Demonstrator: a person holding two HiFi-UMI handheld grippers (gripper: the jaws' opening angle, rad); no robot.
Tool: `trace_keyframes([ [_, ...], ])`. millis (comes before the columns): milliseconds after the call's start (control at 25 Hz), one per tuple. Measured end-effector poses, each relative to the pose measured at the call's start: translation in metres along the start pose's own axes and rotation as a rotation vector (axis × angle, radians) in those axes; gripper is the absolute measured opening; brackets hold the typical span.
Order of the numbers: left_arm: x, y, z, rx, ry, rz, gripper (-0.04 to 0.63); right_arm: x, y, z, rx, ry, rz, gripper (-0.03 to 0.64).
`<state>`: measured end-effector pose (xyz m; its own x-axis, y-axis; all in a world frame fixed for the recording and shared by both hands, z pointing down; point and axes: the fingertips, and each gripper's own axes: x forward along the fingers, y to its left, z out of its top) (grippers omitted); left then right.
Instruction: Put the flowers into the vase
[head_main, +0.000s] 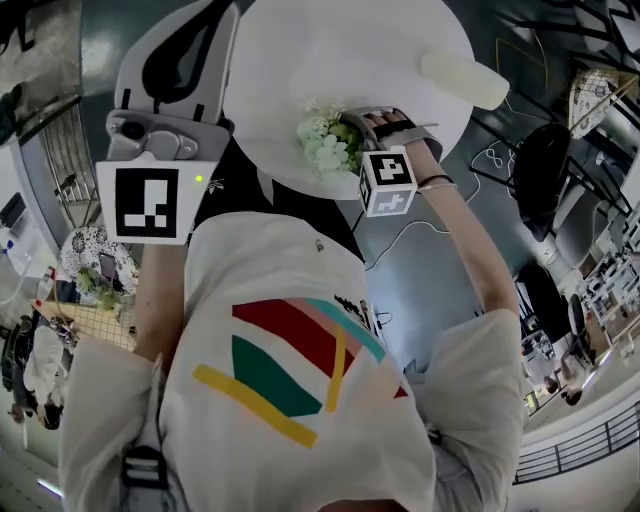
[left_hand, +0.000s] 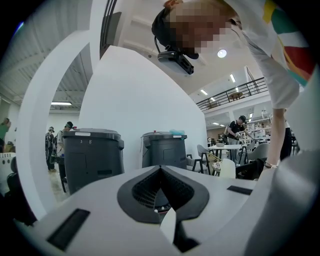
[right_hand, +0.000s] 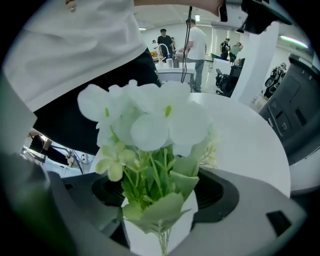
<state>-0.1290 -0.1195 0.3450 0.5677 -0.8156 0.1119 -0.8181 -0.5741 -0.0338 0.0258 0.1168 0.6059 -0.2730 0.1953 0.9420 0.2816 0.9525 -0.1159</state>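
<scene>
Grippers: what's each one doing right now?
Left gripper: closed, nothing between its fingers.
Right gripper: open, fingers either side of the white flowers, not pressing on them.

White flowers (head_main: 325, 143) sit at the near edge of a round white tabletop (head_main: 330, 50), the right gripper (head_main: 352, 133) upon them, the left gripper (head_main: 186, 40) raised beside its left edge.

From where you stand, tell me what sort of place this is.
Probably a big open indoor workspace or hall: a mezzanine railing overhead, large grey bins, and a person working at a table behind.
</scene>
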Motion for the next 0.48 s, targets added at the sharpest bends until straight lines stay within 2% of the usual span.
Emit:
trace_keyframes([
  [200, -0.0072, 0.0009, -0.0043, -0.010, 0.002, 0.010, 0.000, 0.0024, -0.0039, 0.0031, 0.012, 0.012, -0.058, 0.290],
  [360, -0.0081, 0.0051, -0.0011, -0.005, -0.003, 0.014, 0.000, 0.0005, -0.0067, 0.0046, 0.039, -0.001, -0.046, 0.250],
  [480, -0.0074, 0.0067, 0.0027, -0.002, -0.014, 0.020, 0.000, -0.0037, -0.0095, 0.0067, 0.061, -0.034, -0.075, 0.238],
])
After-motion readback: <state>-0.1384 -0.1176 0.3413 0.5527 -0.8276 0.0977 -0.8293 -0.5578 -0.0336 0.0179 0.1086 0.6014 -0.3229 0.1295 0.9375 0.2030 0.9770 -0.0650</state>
